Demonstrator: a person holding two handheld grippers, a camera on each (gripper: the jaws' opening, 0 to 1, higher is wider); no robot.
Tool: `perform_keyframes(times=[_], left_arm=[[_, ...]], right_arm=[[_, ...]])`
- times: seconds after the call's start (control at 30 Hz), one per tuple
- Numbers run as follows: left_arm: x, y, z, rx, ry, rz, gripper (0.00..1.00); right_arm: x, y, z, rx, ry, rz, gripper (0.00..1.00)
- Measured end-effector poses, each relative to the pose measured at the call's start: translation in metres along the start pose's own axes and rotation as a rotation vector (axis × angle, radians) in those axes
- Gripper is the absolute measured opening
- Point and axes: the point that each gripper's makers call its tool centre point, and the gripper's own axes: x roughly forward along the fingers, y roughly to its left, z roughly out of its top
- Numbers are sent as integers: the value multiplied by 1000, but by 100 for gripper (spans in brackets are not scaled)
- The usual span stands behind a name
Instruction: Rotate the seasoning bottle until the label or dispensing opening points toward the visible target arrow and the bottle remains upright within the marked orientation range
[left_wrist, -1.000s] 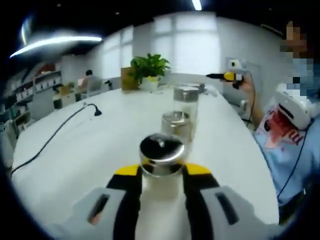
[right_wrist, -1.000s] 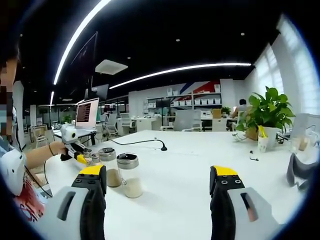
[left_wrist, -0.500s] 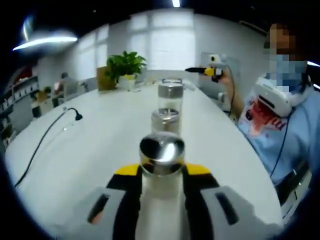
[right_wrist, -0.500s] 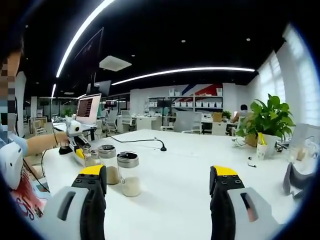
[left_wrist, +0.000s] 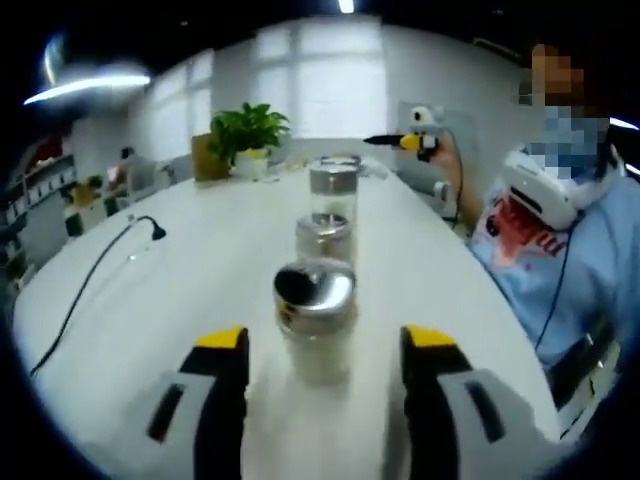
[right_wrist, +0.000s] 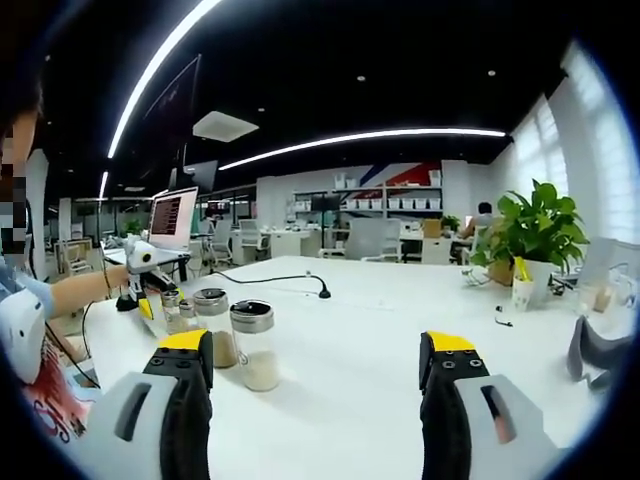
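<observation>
Left gripper (left_wrist: 322, 345) is wide open, bottle (left_wrist: 315, 320) standing upright between its jaws, untouched. Right gripper (right_wrist: 318, 355) is open too, holding nothing.

**An open-plan office**

The place is a large shared office. A long white worktop (right_wrist: 380, 330) runs through it, with a black cable (left_wrist: 85, 290) trailing across it and a potted plant (right_wrist: 535, 225) at its far end. A computer monitor (right_wrist: 172, 215) glows on a desk to one side. Office chairs (right_wrist: 368, 240) stand near wall shelves (right_wrist: 400, 202) stacked with boxes. Long strip lights (right_wrist: 370, 138) cross the dark ceiling, and tall windows (left_wrist: 320, 80) line one wall.
</observation>
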Motion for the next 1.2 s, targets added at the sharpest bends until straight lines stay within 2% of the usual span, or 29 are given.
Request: perform_keyframes(times=[0.03,0.1,0.2,0.27,0.33,0.37,0.4,0.47,0.5,0.53,0.57,0.6,0.67,0.7,0.73,0.83,0.97,1.07,1.17,1.2], left_arm=[[-2,-1,1,-7,-15,24,60],[-8,-5,1,38,-48,81,53],[-14,-10,-1,-34,-88,161,59],[-23,-3,-1,-67,-100,297,62],[-30,1,0,-116,-116,404,66],[-33,3,4,-136,-151,454,67],[-32,1,9,-135,-179,459,67],[-33,-1,18,-236,-260,498,66],[-35,1,17,-316,-287,536,66],[-35,1,13,-369,-277,556,65],[-35,2,16,-371,-299,585,64],[-34,2,15,-383,-290,620,64],[-28,1,10,-371,-242,705,63],[-27,3,11,-355,-240,735,62],[-25,5,18,-323,-269,754,62],[-18,6,21,-370,-296,769,62],[-18,17,11,-402,-289,868,56],[-19,19,13,-411,-335,869,50],[-14,18,15,-417,-342,861,50],[-13,19,14,-405,-324,876,50]], right_arm=[[0,0,0,3,1,2,88],[0,1,0,-2,1,4,88],[1,5,1,-22,3,12,87],[1,7,1,-25,2,20,87],[2,9,0,-22,3,29,87],[3,10,0,-21,5,30,87],[3,10,-2,-20,9,29,87],[3,9,-3,-15,17,23,87],[3,8,-3,-11,16,19,87],[2,7,-2,-9,13,15,87],[1,6,-1,-11,11,12,87],[0,5,0,-15,8,9,87],[-2,3,1,-19,6,2,87],[-3,2,2,-21,4,-3,87],[-4,1,3,-23,1,-8,87],[-5,1,6,-22,-9,-14,87],[-5,2,6,-25,-7,-6,87],[-7,0,6,-22,-7,-15,87],[-8,-2,7,-22,-12,-24,87],[-8,-2,7,-22,-12,-25,87]])
